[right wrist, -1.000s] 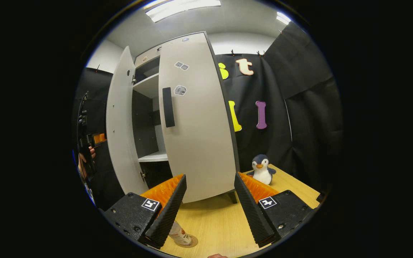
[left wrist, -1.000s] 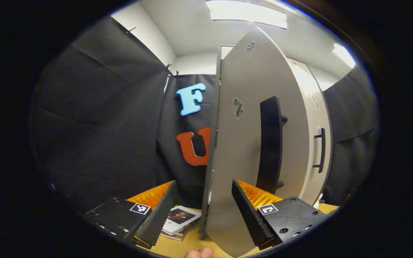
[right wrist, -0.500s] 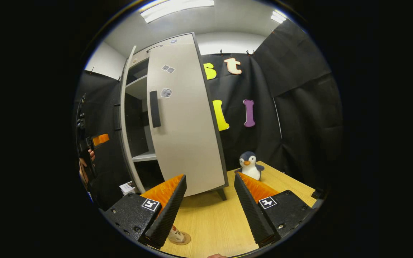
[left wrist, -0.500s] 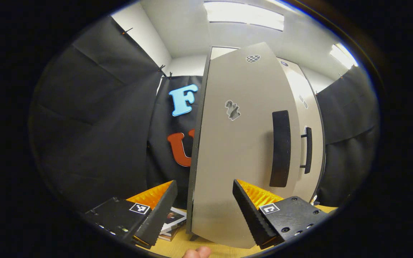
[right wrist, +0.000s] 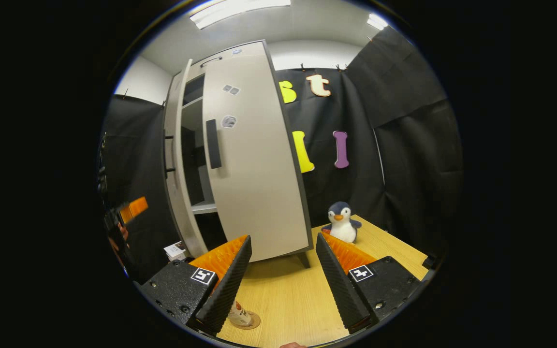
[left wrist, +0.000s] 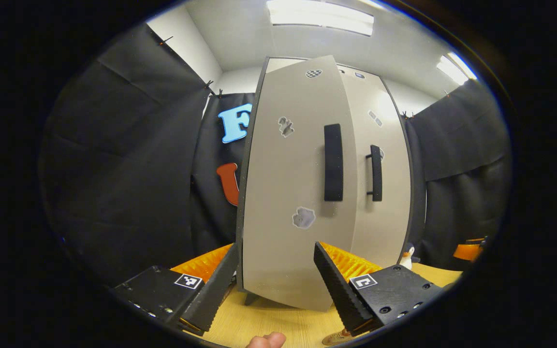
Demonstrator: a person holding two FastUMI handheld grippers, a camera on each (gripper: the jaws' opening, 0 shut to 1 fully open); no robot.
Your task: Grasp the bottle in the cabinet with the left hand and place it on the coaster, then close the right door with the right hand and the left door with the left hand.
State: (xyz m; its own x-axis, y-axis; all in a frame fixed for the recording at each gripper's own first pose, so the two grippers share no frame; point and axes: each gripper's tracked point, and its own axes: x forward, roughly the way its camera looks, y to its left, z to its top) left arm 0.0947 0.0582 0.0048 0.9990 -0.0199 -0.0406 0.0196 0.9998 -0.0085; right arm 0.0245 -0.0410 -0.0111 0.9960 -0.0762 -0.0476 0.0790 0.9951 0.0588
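The grey cabinet's left door (left wrist: 288,183), with its black handle (left wrist: 333,162), stands a little proud of the right door (left wrist: 387,208), which lies flush. My left gripper (left wrist: 273,290) is open, and the left door's lower edge shows between its fingers; whether they touch it I cannot tell. In the right gripper view the left door (right wrist: 174,183) leaves a narrow gap beside the right door (right wrist: 254,183), showing a shelf (right wrist: 203,208). My right gripper (right wrist: 283,285) is open over the wooden table (right wrist: 288,309), holding nothing. The bottle (right wrist: 239,314) stands on the round coaster (right wrist: 253,321) behind its left finger.
A plush penguin (right wrist: 341,222) sits on the table right of the cabinet. A small stack of books (right wrist: 177,250) lies by the cabinet's left foot. A hand holds the other gripper (right wrist: 131,210) at the far left. Black cloth walls close in the booth.
The left door has swung from wide open to nearly shut. The left gripper's view has turned with it onto both door fronts. The right gripper has barely moved.
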